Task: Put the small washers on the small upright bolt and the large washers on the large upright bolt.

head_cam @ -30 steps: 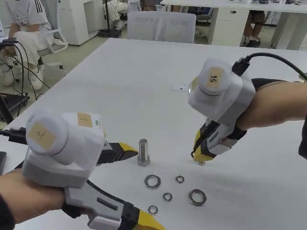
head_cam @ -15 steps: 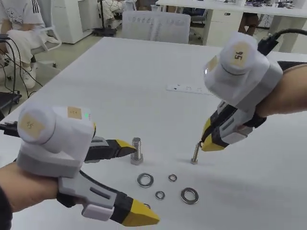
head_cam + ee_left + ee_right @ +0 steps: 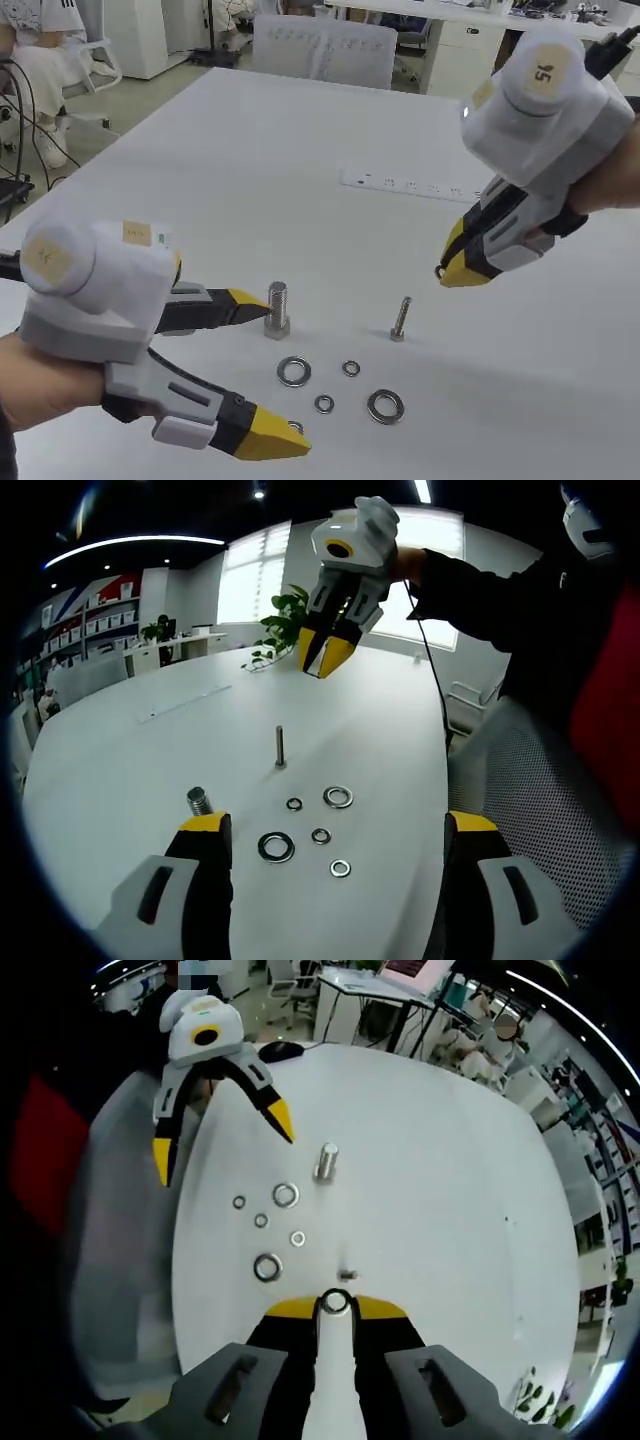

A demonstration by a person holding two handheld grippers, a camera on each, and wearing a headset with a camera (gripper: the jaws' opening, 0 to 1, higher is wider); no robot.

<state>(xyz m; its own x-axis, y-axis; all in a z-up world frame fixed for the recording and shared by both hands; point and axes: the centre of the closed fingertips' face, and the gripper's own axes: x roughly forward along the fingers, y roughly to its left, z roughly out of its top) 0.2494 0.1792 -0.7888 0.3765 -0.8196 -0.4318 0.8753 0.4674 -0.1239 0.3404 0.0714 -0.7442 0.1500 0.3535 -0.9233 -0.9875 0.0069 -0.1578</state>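
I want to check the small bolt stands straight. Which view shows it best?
Head view: the small bolt shows side-on, full length. Left gripper view: thin, distant. Right gripper view: nearly end-on.

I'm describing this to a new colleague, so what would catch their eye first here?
The left gripper, jaws spread wide at lower left, one tip right beside the big bolt. Then the right gripper, raised at upper right, clear of the thin bolt, and five washers loose on the white table near the bolts.
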